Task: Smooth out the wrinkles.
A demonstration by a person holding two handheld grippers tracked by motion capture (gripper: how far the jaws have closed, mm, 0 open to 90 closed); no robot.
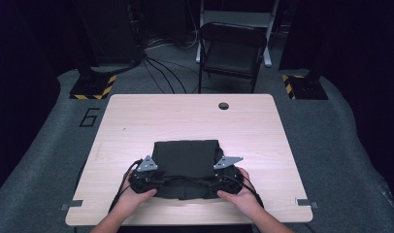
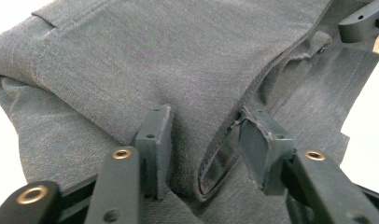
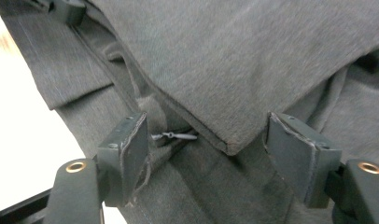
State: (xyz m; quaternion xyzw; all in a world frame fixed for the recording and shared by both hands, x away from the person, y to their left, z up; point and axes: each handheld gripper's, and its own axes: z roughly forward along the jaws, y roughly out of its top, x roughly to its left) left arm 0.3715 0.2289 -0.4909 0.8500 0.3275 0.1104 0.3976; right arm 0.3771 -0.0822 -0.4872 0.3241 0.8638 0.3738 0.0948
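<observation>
the dark grey folded cloth garment [image 1: 186, 165], trousers or shorts by the stitched seams and pocket edge, lies on the near half of the table, close to the person's edge. it looks soft and limp, light enough to lift by a corner, and likely to sag and unfold if taken by a single layer. the hemmed edges and folded corners seem the best places to take hold.

the left gripper [image 2: 204, 140] sits at the garment's near left corner, its jaws partly closed around a fold and seamed edge, pads not clearly pressing yet. the right gripper [image 3: 206, 144] is at the near right corner, jaws standing wide with a pointed corner of cloth between them, untouched.

under it is a pale wooden table [image 1: 137, 116] with a round cable hole [image 1: 223, 105], smooth enough that the cloth could slide. beyond stand a black folding chair [image 1: 231, 48], trailing cables on grey carpet [image 1: 49, 145], and dark surroundings.
</observation>
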